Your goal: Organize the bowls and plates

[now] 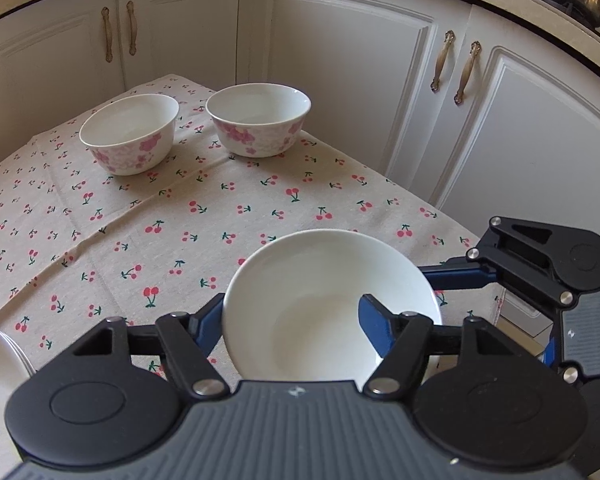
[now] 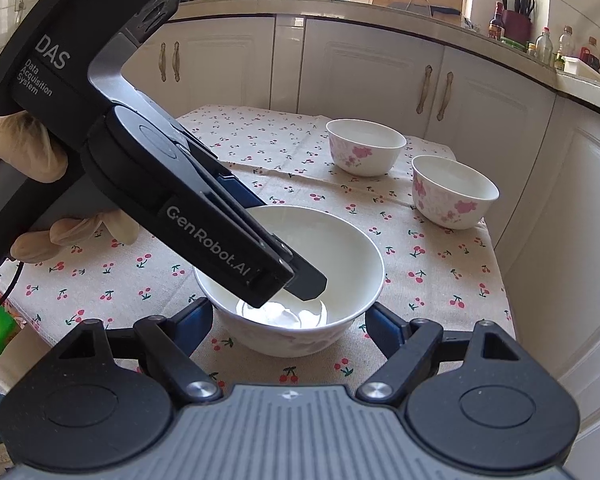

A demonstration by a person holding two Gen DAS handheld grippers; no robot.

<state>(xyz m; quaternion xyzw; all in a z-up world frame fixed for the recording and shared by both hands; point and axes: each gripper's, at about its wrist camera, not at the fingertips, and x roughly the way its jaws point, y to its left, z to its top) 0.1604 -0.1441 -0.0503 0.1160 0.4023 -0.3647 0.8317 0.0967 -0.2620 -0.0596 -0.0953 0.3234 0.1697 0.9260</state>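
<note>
Near bowl (image 2: 290, 280) sits on cherry-print tablecloth (image 2: 439, 264), near table front edge. Left gripper (image 1: 292, 312) straddles bowl's rim wall: one finger inside, one outside, pads released. Right gripper (image 2: 288, 320) spread either side of bowl, not touching. Two floral bowls (image 1: 130, 132) (image 1: 258, 118) stand apart farther back.

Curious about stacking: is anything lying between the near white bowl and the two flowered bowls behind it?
Nothing visible. Only bare cherry-print tablecloth lies between the near bowl and the left flowered bowl or the right flowered bowl.
</note>
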